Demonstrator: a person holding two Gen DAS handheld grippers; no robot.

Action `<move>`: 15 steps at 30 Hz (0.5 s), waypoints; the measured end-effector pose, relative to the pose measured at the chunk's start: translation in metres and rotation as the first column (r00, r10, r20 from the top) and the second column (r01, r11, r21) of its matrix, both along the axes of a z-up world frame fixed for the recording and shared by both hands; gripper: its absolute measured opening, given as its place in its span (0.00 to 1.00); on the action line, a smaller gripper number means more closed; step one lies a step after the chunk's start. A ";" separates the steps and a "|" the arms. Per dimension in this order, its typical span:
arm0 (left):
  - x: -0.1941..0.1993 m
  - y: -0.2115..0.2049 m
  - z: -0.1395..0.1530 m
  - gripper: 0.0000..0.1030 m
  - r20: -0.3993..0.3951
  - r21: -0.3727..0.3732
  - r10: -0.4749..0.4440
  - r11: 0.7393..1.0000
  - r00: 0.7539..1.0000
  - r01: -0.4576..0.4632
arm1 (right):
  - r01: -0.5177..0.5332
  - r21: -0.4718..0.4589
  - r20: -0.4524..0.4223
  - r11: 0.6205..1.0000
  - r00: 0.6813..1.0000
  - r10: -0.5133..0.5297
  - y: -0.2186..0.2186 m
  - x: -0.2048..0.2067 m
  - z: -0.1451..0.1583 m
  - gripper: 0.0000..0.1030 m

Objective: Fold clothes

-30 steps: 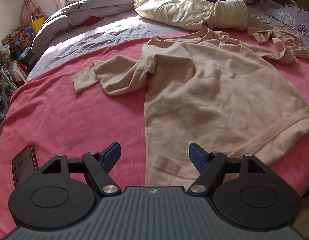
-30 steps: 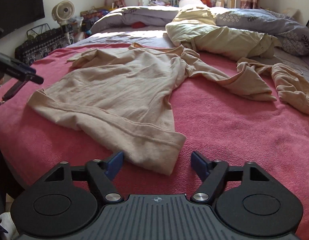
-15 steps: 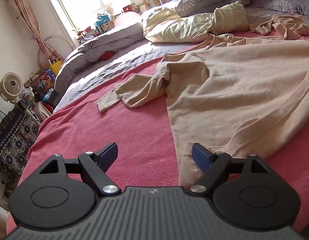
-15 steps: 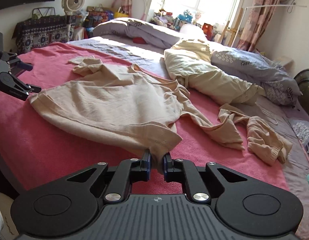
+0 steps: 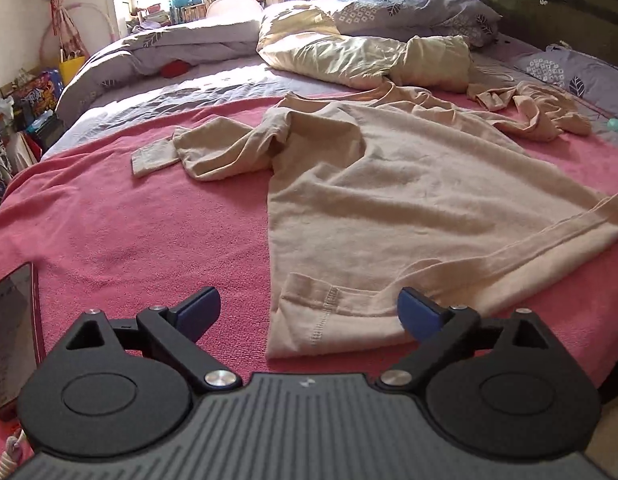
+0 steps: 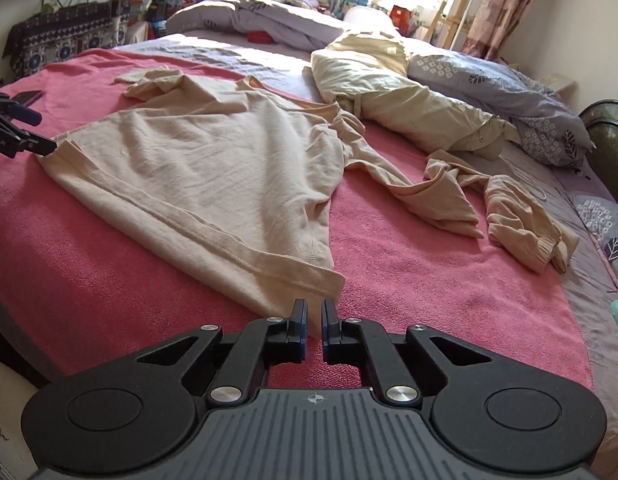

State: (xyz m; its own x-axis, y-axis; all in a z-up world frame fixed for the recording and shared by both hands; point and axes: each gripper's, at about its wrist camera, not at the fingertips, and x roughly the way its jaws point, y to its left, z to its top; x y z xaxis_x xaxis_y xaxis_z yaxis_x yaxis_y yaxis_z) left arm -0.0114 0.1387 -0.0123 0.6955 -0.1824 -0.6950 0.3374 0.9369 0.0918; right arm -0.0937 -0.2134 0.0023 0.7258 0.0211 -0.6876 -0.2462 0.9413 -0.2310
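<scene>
A bed point(image 5: 109, 128) covered with a pink blanket point(image 5: 129, 232). On the blanket lie a beige long-sleeved shirt point(image 5: 389, 192) spread flat, a crumpled beige garment point(image 6: 521, 216) beside it, and a phone point(image 5: 11, 340) near the edge.

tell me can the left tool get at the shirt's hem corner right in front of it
Probably yes. The left tool is open, its blue fingers either side of the beige shirt's hem corner, which lies flat on the pink blanket with nothing over it. The phone lies off to the side.
</scene>
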 end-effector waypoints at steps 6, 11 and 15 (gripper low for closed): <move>0.000 -0.018 -0.001 0.59 -0.039 -0.014 -0.065 0.998 0.997 0.064 | -0.010 0.016 -0.011 1.000 1.000 0.010 0.007 0.003 -0.005 0.11; -0.026 -0.014 0.019 0.05 0.010 -0.036 -0.069 0.997 0.998 0.069 | -0.001 0.022 -0.012 1.000 1.000 0.001 0.007 0.004 -0.005 0.11; -0.045 -0.009 0.030 0.06 0.040 -0.027 -0.075 0.997 0.996 0.076 | 0.010 0.029 -0.008 1.000 1.000 -0.010 0.002 0.005 -0.005 0.19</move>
